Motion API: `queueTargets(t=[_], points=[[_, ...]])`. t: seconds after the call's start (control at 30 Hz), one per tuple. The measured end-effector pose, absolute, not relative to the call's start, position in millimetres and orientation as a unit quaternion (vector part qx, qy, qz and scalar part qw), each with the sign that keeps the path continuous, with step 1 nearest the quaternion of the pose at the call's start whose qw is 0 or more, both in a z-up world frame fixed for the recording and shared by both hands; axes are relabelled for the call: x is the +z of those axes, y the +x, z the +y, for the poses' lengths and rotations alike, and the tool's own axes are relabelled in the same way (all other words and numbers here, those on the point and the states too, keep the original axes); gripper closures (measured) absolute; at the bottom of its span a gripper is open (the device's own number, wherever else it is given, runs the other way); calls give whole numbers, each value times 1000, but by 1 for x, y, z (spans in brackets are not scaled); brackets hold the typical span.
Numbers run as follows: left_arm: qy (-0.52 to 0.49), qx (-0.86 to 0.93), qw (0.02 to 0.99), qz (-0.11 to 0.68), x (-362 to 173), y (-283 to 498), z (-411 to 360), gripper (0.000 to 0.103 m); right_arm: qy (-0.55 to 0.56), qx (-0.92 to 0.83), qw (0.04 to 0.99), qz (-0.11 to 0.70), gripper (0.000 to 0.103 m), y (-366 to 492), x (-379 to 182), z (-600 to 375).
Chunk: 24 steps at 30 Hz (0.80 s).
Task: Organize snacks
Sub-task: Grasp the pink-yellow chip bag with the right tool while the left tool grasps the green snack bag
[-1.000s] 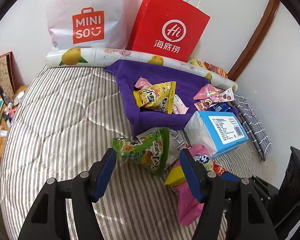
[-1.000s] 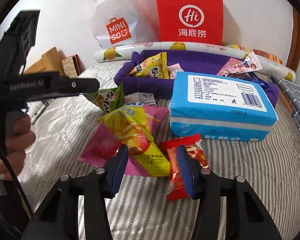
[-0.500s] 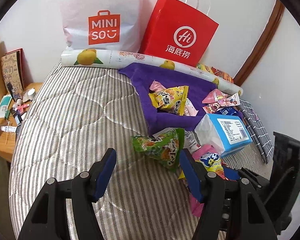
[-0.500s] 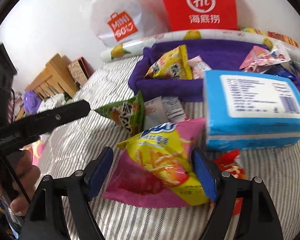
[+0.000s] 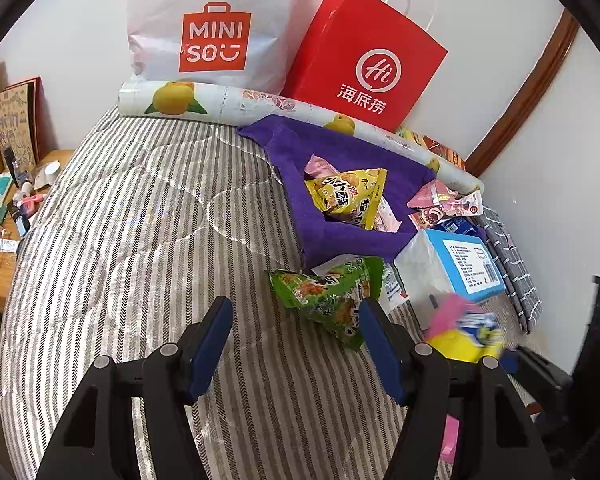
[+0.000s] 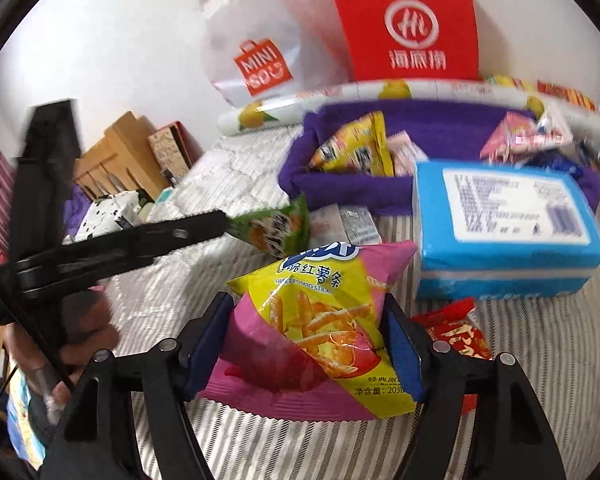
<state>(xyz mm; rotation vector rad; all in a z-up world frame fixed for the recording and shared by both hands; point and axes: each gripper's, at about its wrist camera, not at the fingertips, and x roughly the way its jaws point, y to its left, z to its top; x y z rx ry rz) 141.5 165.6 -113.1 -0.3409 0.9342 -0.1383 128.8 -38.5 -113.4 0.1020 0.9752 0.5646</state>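
Both wrist views tilt down, close over the striped mattress (image 5: pixel 140 240), sharing the purple basket (image 6: pixel 340 192).

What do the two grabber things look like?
Both are alike: the left gripper and right gripper each have two black plastic arms with round silver bolts, tipped with flat dark-blue pads. No cables, markings or sleeves are visible.

Purple basket (image 5: pixel 340 236), grey-striped mattress (image 5: pixel 140 240)

Between our right gripper's (image 6: pixel 306 344) closing jaws sits the sweet potato stick bag (image 6: pixel 320 320); beyond it lies the cloth basket (image 6: pixel 352 194) holding packets; right of the tongs rests the tissue pack (image 6: pixel 504 236); ahead of our left gripper (image 5: pixel 294 346) lies another snack bag (image 5: pixel 328 294).
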Motion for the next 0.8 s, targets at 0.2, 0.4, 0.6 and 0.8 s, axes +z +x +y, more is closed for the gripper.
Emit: queueTargets(t=[0.2,0.4,0.6,0.8], points=[[-161,-72,875,452,-117,144,165,39,22,270,863,427,31,114,-93,-44],[-153,-87,872,457,-122,149,153,39,16,264,878,399,31,100,-79,-65],[-153,-101,864,470,-129,159,137,39,31,236,888,394,31,98,-80,-96],[-138,-100,861,479,-136,164,121,39,49,215,886,407,31,101,-89,-119]])
